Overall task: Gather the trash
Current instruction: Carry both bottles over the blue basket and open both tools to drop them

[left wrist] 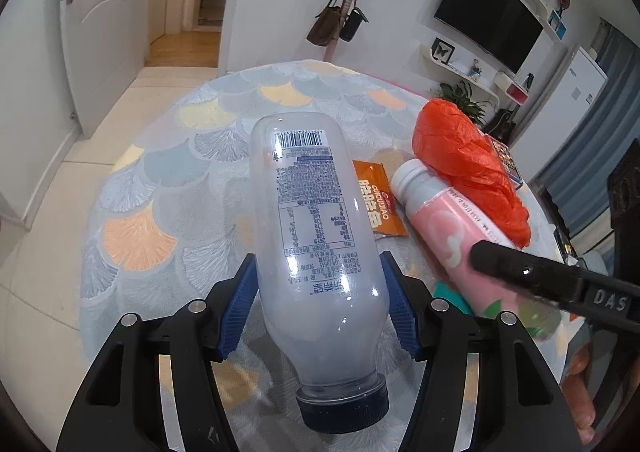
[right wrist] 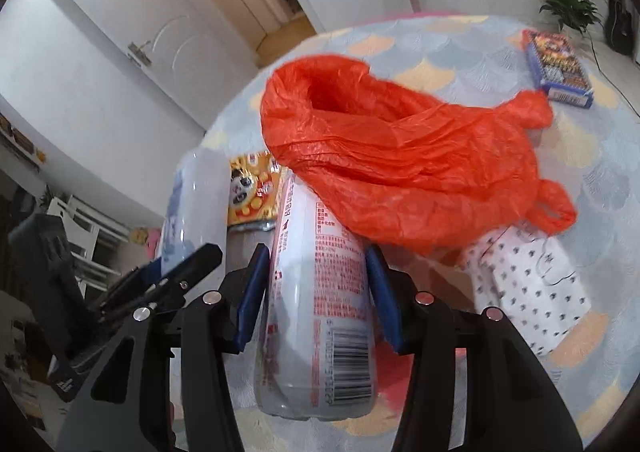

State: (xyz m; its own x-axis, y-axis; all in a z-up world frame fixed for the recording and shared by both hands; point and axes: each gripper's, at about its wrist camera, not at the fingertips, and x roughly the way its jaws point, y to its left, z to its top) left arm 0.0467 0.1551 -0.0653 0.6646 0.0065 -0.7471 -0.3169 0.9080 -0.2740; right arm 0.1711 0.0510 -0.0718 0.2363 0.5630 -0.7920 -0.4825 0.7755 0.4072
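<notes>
Orange plastic bag (right wrist: 400, 155) lies open-mouthed on the table (left wrist: 168, 179), nothing visibly bagged yet. My left gripper (left wrist: 320, 316) clamps the clear bottle (left wrist: 316, 252); right gripper (right wrist: 316, 292) clamps the pink bottle (right wrist: 320, 292). Snack wrapper (left wrist: 378, 199) remains loose.

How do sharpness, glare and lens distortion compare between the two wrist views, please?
Left wrist view: sharp; small glare spots on the clear plastic bottle with a dark blue cap; door and walls bow toward the dark corners. Right wrist view: softer, the crumpled orange plastic bag slightly smeared, the pink-printed white bottle readable; same fisheye bowing.
</notes>
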